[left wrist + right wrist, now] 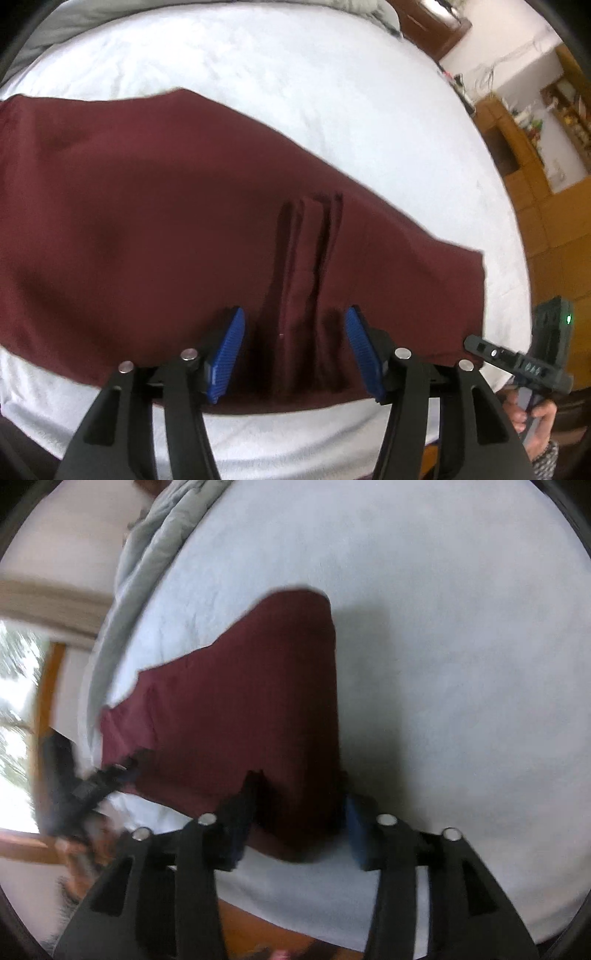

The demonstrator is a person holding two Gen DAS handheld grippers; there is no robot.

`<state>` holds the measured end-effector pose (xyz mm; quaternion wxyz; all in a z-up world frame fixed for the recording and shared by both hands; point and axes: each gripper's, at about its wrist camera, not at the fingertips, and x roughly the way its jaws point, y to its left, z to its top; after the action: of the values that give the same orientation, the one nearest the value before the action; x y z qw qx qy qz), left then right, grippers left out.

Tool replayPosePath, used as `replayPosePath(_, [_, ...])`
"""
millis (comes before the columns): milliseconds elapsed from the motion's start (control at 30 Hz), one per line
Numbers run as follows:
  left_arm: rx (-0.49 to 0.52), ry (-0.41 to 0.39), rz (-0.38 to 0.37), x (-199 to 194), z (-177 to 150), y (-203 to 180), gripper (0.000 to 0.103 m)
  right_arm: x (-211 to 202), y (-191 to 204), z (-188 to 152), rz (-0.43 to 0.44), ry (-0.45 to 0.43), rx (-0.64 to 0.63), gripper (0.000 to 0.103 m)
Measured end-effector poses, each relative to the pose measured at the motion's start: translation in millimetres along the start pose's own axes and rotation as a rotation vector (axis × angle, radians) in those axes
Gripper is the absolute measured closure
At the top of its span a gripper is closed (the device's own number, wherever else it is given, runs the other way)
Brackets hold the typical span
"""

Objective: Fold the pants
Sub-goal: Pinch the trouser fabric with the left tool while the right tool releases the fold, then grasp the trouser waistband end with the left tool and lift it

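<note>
Dark red pants lie spread flat on a white bed sheet. My left gripper hovers at their near edge, open, its blue pads on either side of a few upright creases without pressing them. The right gripper's body shows at the right, past the cloth's end, with a hand under it. In the blurred right wrist view my right gripper straddles the near corner of the pants, its jaws apart with flat cloth between them. The left gripper is a dark blur at the left.
A crumpled grey blanket lies along the far side of the bed. Wooden cabinets and shelves stand beyond the bed's right edge. A window with a wooden frame is at the left. Bare sheet stretches to the right of the pants.
</note>
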<state>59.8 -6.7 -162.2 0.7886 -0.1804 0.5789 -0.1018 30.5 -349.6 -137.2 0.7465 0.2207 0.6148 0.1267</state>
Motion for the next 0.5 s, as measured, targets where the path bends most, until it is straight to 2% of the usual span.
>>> replayPosePath(67, [-0.041, -0.033, -0.044, -21.6, 1.1, 13.7, 0.039, -19.2, 15.1, 0.2, -0.098, -0.05, -0.065, 0.053])
replayPosePath(133, [-0.108, -0.076, -0.071, -52.2, -1.1, 37.3, 0.03, -35.4, 26.8, 2.3, -0.13, -0.099, -0.091, 0.053])
replayPosePath(233, [-0.22, -0.125, -0.042, -87.2, -12.6, 88.7, 0.028, -41.6, 43.0, 3.9, -0.079, -0.123, -0.117, 0.052])
replayPosePath(300, [-0.319, -0.16, 0.009, -107.5, -22.8, 131.1, 0.028, -33.3, 62.9, 6.2, -0.035, -0.107, -0.154, 0.051])
replayPosePath(367, [-0.396, -0.196, 0.047, -121.8, -31.6, 166.2, 0.029, -19.2, 80.4, 7.8, -0.028, -0.08, -0.2, 0.051])
replayPosePath(400, [-0.454, -0.218, 0.051, -129.6, -36.8, 188.6, 0.03, -10.8, 88.1, 7.8, -0.037, -0.066, -0.218, 0.051])
replayPosePath(500, [-0.588, -0.263, -0.006, -137.7, -43.2, 234.5, 0.03, 15.4, 101.5, 9.3, -0.002, -0.012, -0.234, 0.051])
